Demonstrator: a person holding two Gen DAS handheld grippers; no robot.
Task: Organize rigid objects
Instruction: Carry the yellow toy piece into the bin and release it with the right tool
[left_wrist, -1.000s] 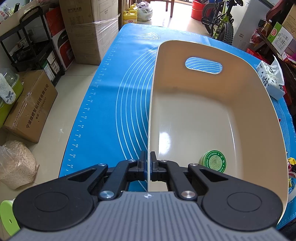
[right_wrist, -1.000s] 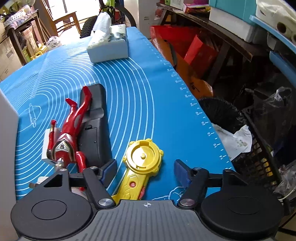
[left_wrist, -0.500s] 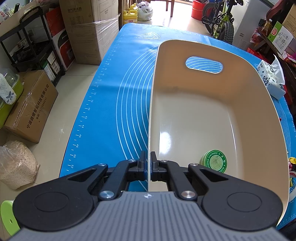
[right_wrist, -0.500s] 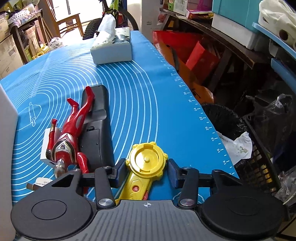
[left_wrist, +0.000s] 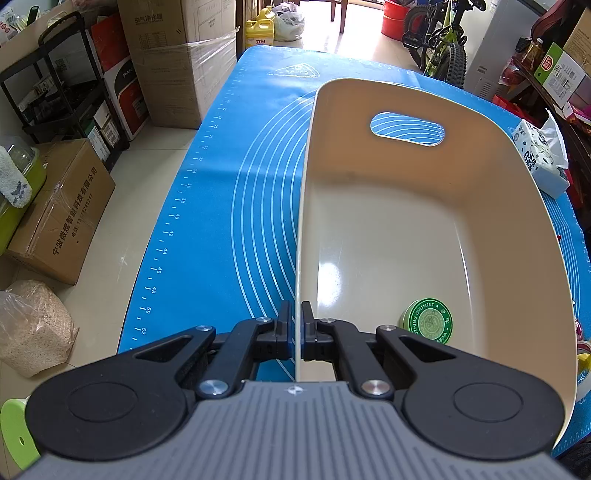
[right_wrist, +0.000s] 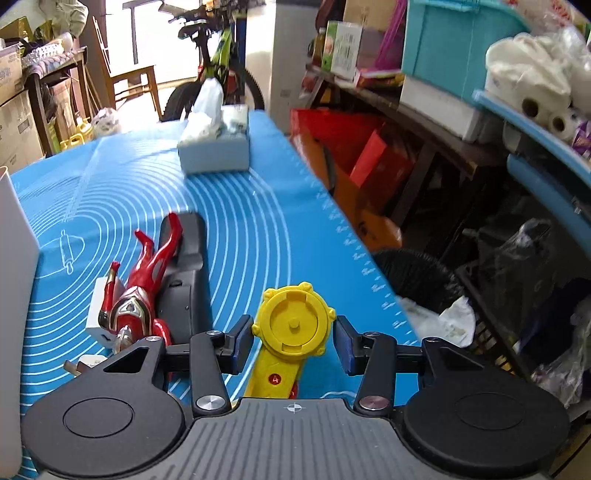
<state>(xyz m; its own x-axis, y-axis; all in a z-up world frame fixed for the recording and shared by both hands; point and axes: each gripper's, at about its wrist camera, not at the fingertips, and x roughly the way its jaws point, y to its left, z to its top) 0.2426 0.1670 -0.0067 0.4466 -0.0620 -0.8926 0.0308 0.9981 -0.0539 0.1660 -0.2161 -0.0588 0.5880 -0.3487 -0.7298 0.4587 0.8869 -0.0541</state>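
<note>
The left gripper (left_wrist: 295, 328) pinches the tub (left_wrist: 424, 206) rim, so the right gripper (right_wrist: 293, 338), squeezing the yellow toy (right_wrist: 291, 325), should lift gently

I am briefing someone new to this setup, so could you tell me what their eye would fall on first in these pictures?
Most striking is the yellow toy launcher, its round head gripped between the pads of the right gripper over the blue mat. Beside it, to the left in that view, a red figure lies against a black remote. In the left view the left gripper pinches the rim of a cream bin holding a green tin.
</note>
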